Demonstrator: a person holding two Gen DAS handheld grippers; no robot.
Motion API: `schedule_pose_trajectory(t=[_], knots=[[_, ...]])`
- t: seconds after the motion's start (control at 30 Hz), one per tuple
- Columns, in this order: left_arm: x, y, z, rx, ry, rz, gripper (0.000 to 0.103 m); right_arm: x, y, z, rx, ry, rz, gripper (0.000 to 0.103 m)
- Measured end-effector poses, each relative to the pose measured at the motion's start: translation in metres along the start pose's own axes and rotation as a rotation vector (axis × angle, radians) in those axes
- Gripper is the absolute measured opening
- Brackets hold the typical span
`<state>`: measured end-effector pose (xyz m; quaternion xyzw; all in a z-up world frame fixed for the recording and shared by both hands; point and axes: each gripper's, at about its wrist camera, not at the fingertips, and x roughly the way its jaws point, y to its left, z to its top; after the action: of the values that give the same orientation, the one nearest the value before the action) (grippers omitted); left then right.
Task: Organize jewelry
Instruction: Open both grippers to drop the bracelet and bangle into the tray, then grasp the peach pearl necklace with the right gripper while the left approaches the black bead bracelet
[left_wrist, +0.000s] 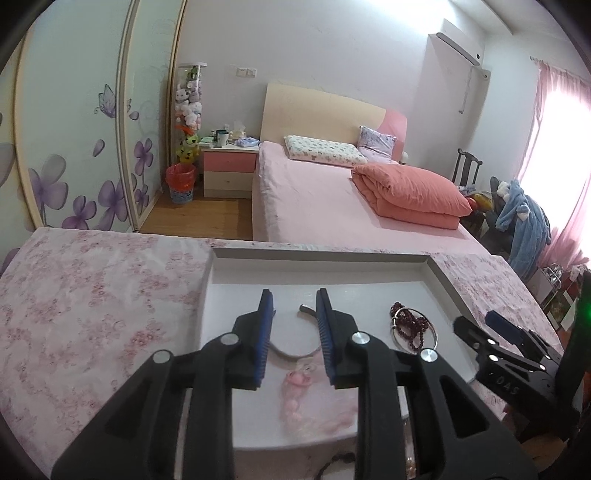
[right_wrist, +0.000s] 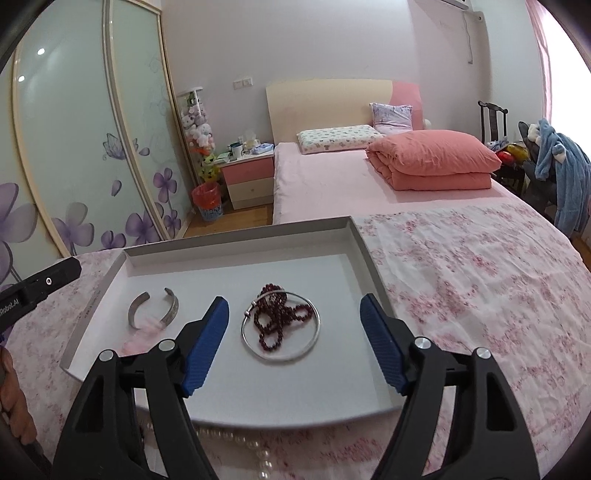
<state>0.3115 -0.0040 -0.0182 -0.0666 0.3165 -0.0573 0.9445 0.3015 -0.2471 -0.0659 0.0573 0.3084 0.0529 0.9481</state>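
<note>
We find the cuff bracelet (right_wrist: 153, 309) lying in the tray (right_wrist: 236, 246), the left tool (left_wrist: 293, 306) released above it, the right tool (right_wrist: 293, 325) open over the beads (right_wrist: 275, 319). The pearls (right_wrist: 236, 441) outside risk snagging.

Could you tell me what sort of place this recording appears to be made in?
It is most likely a home bedroom. A made bed with a folded pink quilt fills the room, a pink bedside cabinet stands beside it, and sliding wardrobe doors printed with purple flowers line the wall.
</note>
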Motion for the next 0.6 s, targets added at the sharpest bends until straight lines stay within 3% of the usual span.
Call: schedule_pose_trajectory(t=[0.23,0.37,0.6], knots=[[-0.032,0.013,-0.013,-0.016,-0.003,0.007,0.028,-0.028,-0.001,-0.012,-0.026,0.011,0.024,0.066],[-0.057,0.021,-0.029,-0.005,-0.007,0.018,0.035,-0.047,-0.001,-0.029,-0.051,0.047,0.061,0.061],[-0.085,0.036,-0.065,0.004,0.034,0.033,0.046,-0.06,0.009,-0.069,-0.102,0.177,0.134,0.04]])
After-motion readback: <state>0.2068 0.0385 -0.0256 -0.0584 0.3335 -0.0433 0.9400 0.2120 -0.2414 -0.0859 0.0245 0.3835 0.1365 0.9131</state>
